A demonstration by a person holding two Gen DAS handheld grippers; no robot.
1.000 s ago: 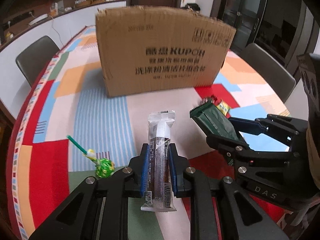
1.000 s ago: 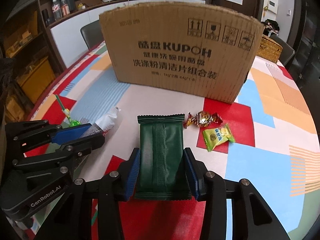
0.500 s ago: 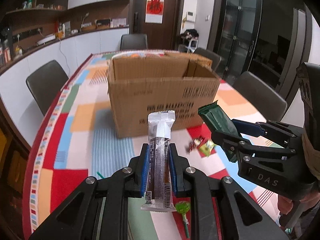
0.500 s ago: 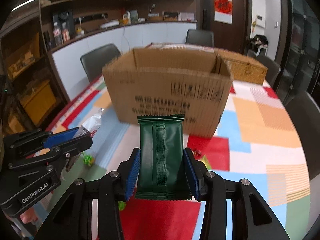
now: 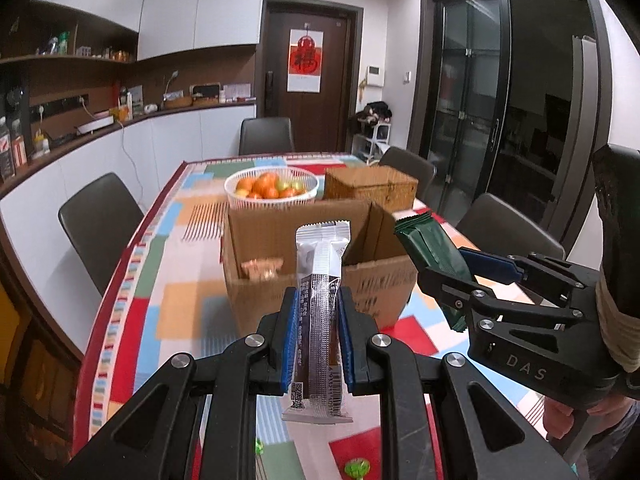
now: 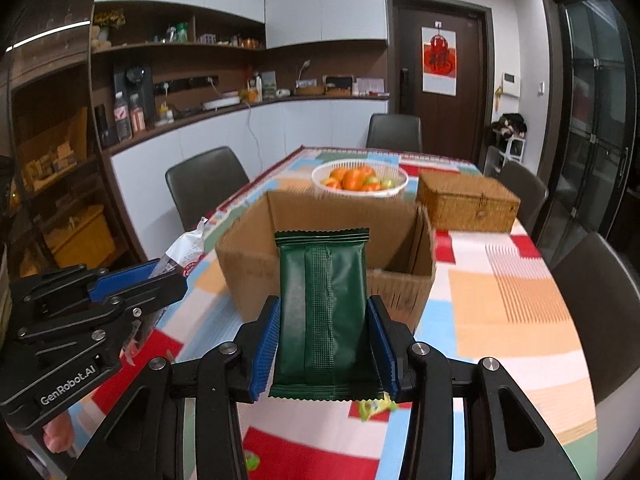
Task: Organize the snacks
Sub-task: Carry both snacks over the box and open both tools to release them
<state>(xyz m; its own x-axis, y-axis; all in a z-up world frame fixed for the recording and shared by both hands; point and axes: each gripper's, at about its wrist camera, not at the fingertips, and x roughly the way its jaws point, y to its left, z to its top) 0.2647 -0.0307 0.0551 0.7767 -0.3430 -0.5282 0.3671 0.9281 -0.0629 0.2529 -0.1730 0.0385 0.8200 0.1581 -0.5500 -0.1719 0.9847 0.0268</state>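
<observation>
An open cardboard box [image 5: 260, 304] stands on the patchwork tablecloth, with a gold-wrapped snack [image 5: 262, 268] inside at its left. My left gripper [image 5: 318, 304] is shut on a silver and brown snack bar [image 5: 322, 248], held upright in front of the box and above the table. My right gripper [image 6: 323, 312] is shut on a dark green packet [image 6: 322, 264], also raised before the box [image 6: 248, 264]. The two grippers hang side by side. The right gripper [image 5: 460, 276] shows in the left wrist view, and the left gripper [image 6: 160, 276] shows in the right wrist view.
Behind the box sit a white basket of fruit [image 5: 272, 188] and a wicker box [image 5: 370, 186]. A green lollipop [image 5: 356, 470] and a yellow-green candy [image 6: 374, 404] lie on the cloth below the grippers. Dark chairs [image 5: 96, 224] ring the table.
Both grippers have risen with their snacks still gripped. The view went from the box's front wall to its open top, and the loose candies dropped low in the frame.
</observation>
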